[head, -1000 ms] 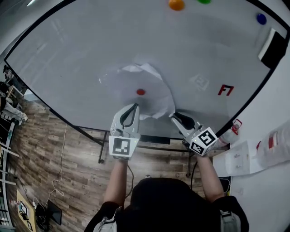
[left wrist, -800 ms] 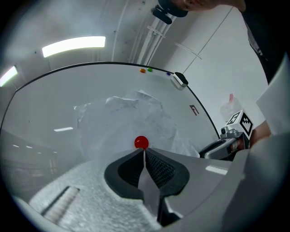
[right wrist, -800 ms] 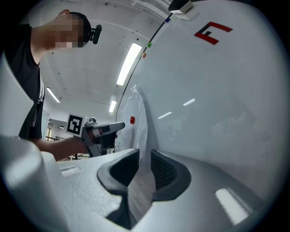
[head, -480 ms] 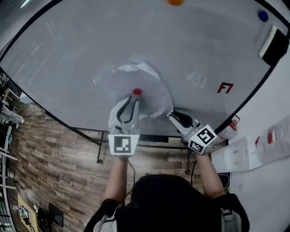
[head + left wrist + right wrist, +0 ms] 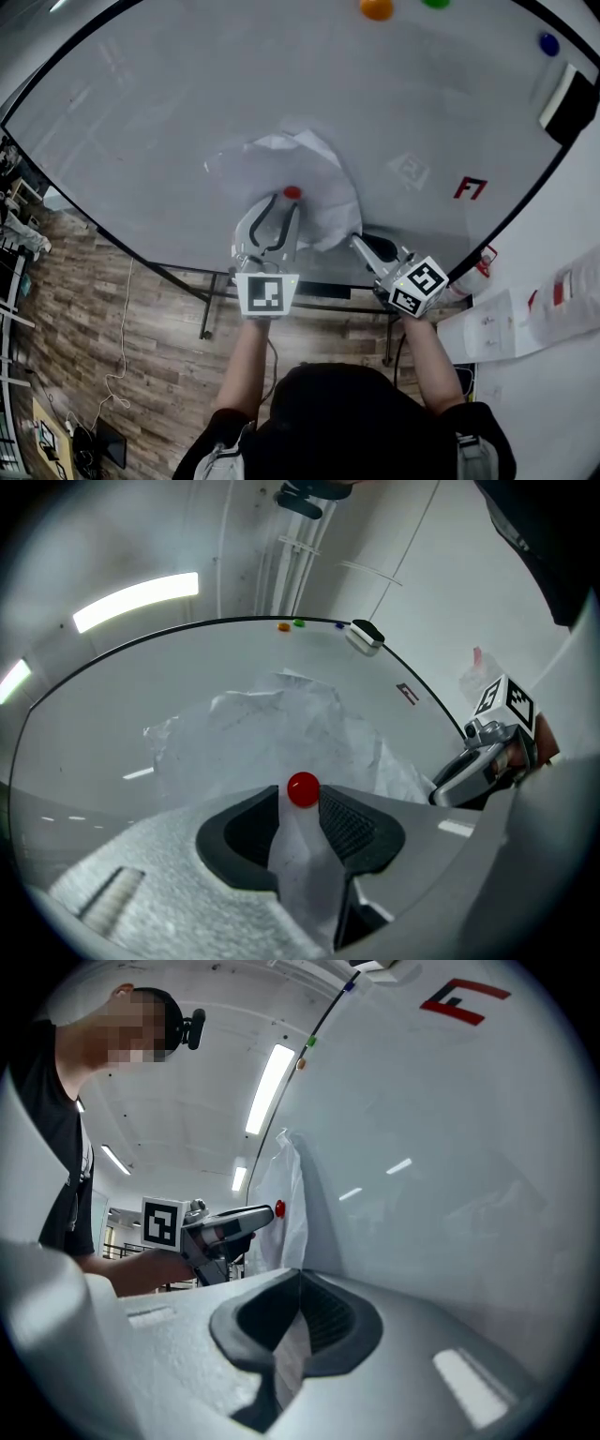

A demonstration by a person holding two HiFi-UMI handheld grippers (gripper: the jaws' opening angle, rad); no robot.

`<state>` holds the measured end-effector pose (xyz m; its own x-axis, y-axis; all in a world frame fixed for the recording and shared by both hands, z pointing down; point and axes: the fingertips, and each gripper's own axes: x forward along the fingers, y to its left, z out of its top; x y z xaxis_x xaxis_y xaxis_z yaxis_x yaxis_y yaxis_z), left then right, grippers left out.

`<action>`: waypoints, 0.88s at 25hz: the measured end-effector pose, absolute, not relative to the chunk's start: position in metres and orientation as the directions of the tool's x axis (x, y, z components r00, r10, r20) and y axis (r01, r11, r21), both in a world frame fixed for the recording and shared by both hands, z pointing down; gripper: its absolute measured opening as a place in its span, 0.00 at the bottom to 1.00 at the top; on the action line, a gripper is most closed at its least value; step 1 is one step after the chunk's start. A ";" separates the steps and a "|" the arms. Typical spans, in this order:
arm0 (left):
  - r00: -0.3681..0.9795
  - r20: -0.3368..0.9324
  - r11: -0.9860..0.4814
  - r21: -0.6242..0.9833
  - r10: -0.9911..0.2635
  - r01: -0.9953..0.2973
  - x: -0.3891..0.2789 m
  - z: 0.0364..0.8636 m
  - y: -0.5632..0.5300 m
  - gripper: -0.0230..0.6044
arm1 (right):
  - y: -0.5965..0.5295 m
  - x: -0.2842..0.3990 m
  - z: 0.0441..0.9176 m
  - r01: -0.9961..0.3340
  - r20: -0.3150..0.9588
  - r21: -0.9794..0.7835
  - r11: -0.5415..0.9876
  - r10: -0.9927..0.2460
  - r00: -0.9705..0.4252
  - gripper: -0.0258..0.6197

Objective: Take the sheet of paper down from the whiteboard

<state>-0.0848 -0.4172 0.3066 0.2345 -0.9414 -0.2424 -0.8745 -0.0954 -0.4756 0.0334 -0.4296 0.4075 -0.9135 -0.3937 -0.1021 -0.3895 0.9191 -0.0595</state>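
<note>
A crumpled white sheet of paper (image 5: 286,173) hangs on the whiteboard (image 5: 159,122), pinned by a small red magnet (image 5: 292,193). My left gripper (image 5: 284,201) stands open against the sheet. Its jaws have just been opening, and the red magnet (image 5: 302,789) sits between their tips with the paper (image 5: 281,714) behind it. My right gripper (image 5: 357,241) is shut on the sheet's lower right corner, and a strip of paper (image 5: 291,1358) shows between its pads. In the right gripper view the sheet (image 5: 286,1208) bulges off the board beside the left gripper (image 5: 246,1221).
Orange (image 5: 377,8), green (image 5: 436,3) and blue (image 5: 547,43) magnets sit near the board's top edge, with a black eraser (image 5: 567,98) at the right. A red mark (image 5: 468,187) is right of the paper. A white table (image 5: 506,328) with papers stands at the right.
My left gripper's jaws, shut just below the red magnet a second ago, now stand wide around it, and it has edged up to it. The right gripper keeps its hold.
</note>
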 end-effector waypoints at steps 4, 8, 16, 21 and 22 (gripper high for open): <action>0.239 -0.231 -0.108 -0.467 -0.943 -0.878 -0.086 0.307 -0.418 0.26 | -0.425 0.029 0.411 -0.381 -0.090 -0.059 0.923 -0.385 -0.919 0.05; 0.236 -0.228 -0.098 -0.490 -0.945 -0.866 -0.081 0.306 -0.423 0.26 | -0.424 0.028 0.412 -0.372 -0.086 -0.057 0.927 -0.376 -0.923 0.05; 0.186 -0.258 -0.049 -0.462 -0.948 -0.886 -0.079 0.302 -0.430 0.26 | -0.423 0.030 0.412 -0.361 -0.084 -0.066 0.930 -0.366 -0.927 0.05; 0.142 -0.262 0.003 -0.486 -0.955 -0.874 -0.079 0.302 -0.431 0.26 | -0.423 0.029 0.413 -0.354 -0.077 -0.061 0.933 -0.358 -0.930 0.05; 0.128 -0.265 0.019 -0.490 -0.956 -0.872 -0.079 0.302 -0.431 0.25 | -0.423 0.029 0.413 -0.353 -0.076 -0.061 0.934 -0.357 -0.931 0.05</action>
<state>-0.0791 -0.4306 0.3022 0.1280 -0.9558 -0.2646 -0.8718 0.0188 -0.4896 0.0292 -0.4226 0.4131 -0.9309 -0.3572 -0.0762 -0.3532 0.9336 -0.0608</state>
